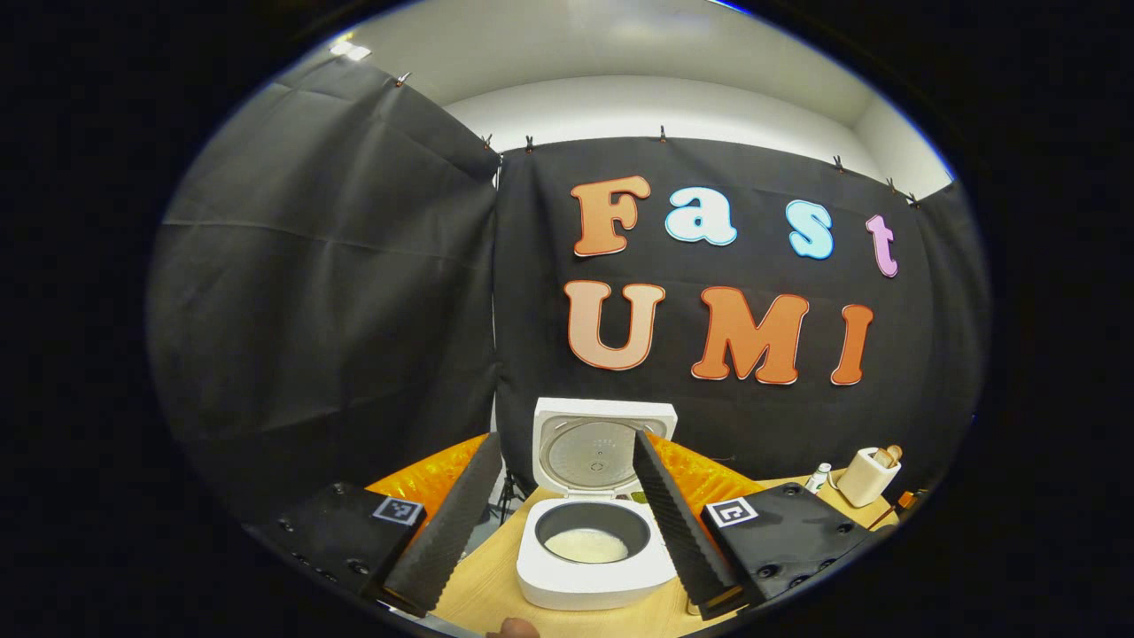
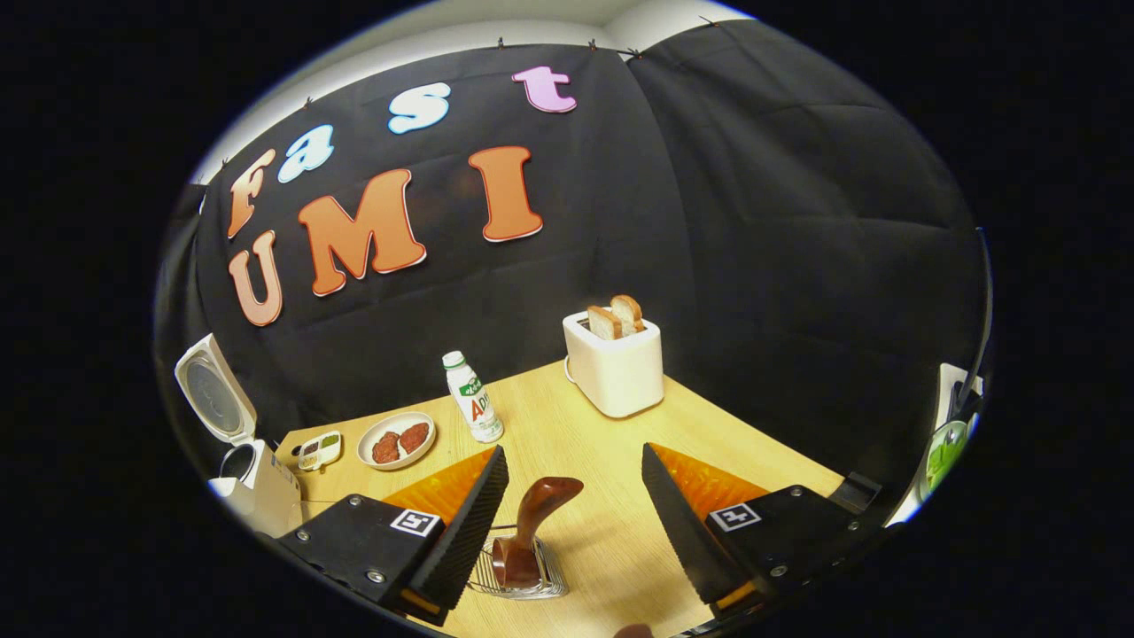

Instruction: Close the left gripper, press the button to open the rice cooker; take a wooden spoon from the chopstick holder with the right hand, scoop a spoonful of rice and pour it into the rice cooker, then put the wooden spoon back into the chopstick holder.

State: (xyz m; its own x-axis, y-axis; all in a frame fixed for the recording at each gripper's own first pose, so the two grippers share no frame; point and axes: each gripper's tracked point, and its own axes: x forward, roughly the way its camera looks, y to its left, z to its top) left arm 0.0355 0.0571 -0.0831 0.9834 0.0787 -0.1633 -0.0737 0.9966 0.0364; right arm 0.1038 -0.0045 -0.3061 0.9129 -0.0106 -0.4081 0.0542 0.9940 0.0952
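Left gripper [image 1: 558,509]: ribbed wedge fingers spread wide, holding nothing, framing the rice cooker [image 1: 595,558] at 6 o'clock. Cooker is white, glossy, rounded-square; lid [image 1: 602,443] stands upright at 12 of the body, ridged metal inner plate facing out. Dark round pot, thin pale layer of rice [image 1: 586,546] at the bottom. Light woodgrain table [image 1: 483,589].

Right gripper [image 2: 574,505]: fingers wide apart, empty. Between them at 6 o'clock, glossy dark-brown wooden spoon [image 2: 533,527] stands tilted in the wire chopstick holder [image 2: 523,571], nearer the left finger, not touched. White toaster [image 2: 616,363] with two bread slices at 12; plastic bottle [image 2: 472,397] at 11; plate [image 2: 396,440] with reddish food at 10; cooker at 9.
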